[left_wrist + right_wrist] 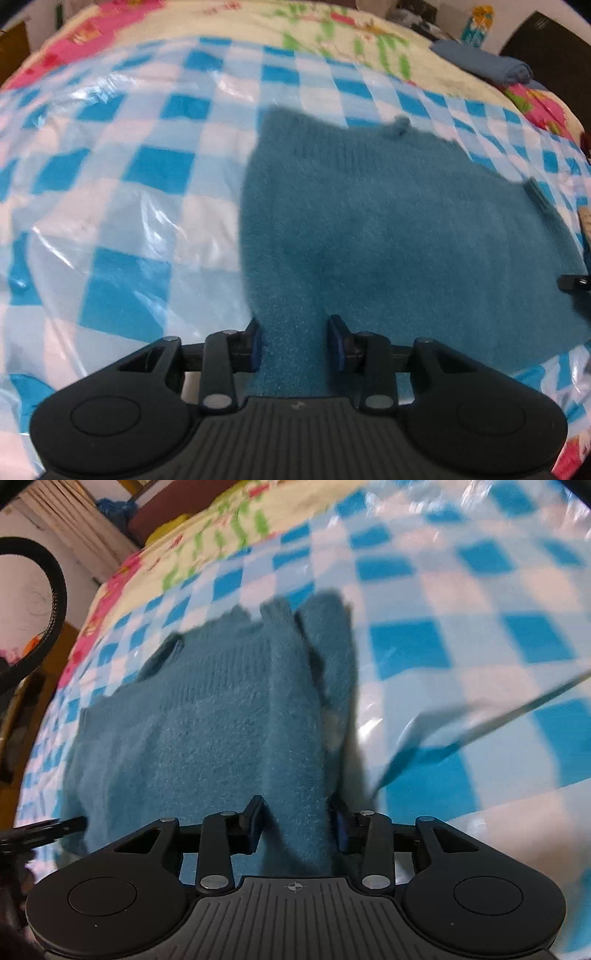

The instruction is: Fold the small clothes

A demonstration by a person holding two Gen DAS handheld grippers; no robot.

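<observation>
Where sweater (388,229) lies: checkered sheet (147,166) (glossy).

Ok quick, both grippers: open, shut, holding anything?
Left gripper: shut on the near edge of the teal sweater.
Right gripper: shut on a bunched fold of the same sweater.

No readable text, label or number anywhere (both views are blurred).

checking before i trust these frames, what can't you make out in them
- Left wrist: sweater near edge hidden behind left gripper; right gripper cut off by the frame's right edge.
- Right wrist: pad contact of right gripper hidden by sweater fuzz; sheet blurred.
</observation>
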